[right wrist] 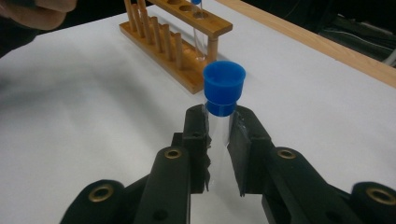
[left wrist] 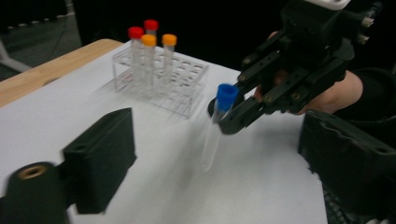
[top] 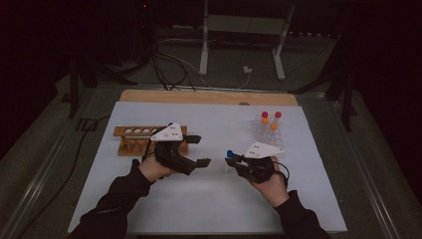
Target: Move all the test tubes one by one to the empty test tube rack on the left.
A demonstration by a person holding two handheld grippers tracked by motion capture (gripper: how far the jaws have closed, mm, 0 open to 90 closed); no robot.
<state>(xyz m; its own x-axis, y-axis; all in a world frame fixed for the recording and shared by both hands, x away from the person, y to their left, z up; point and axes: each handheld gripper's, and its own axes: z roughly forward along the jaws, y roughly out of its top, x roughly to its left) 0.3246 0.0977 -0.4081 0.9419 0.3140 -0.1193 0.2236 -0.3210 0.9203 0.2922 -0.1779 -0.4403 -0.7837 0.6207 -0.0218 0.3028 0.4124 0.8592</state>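
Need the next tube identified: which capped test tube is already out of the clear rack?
The blue-capped clear tube, clamped in the right gripper; the red- and orange-capped ones stand racked.

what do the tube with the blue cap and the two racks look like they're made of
Blue-capped tube, clamped in the right hand-held gripper: see-through wall, glass or clear plastic, hard to tell; cap matte blue, likely plastic.
Brown rack: wood, judging by its tan colour and round dowel posts.
Clear rack: transparent and glossy, probably acrylic or similar plastic.
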